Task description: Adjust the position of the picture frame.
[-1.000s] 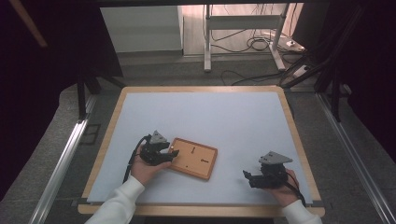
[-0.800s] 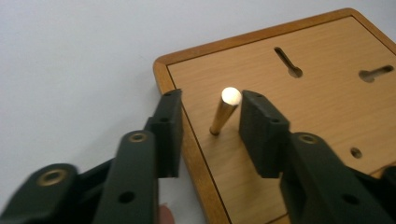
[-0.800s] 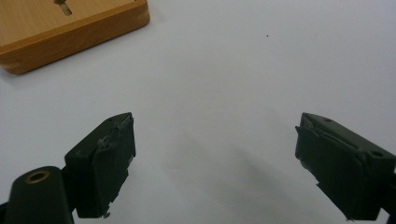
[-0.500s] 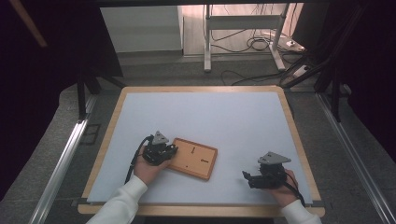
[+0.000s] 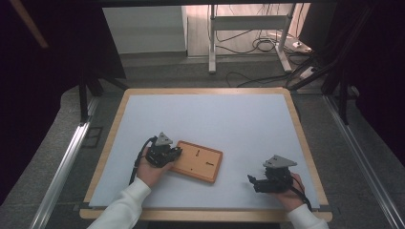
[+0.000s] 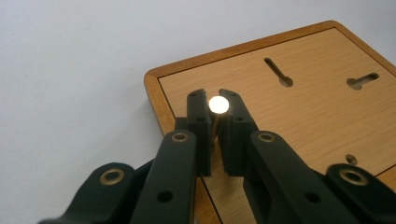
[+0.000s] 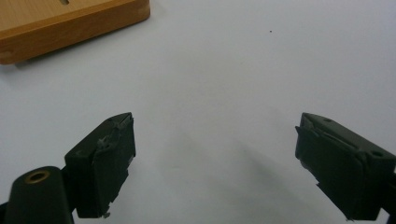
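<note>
Left gripper (image 6: 215, 122) jaws just closed on a small brass pin with shiny round head (image 6: 218, 105).
Pin gripped over flat wooden board (image 5: 197, 161) near tabletop's front-left; placing remains. Right gripper (image 7: 212, 163) gapes, empty.

the left gripper (image 6: 215, 112) has just closed its jaws on what looks like a small shiny-headed pin (image 6: 218, 104)
</note>
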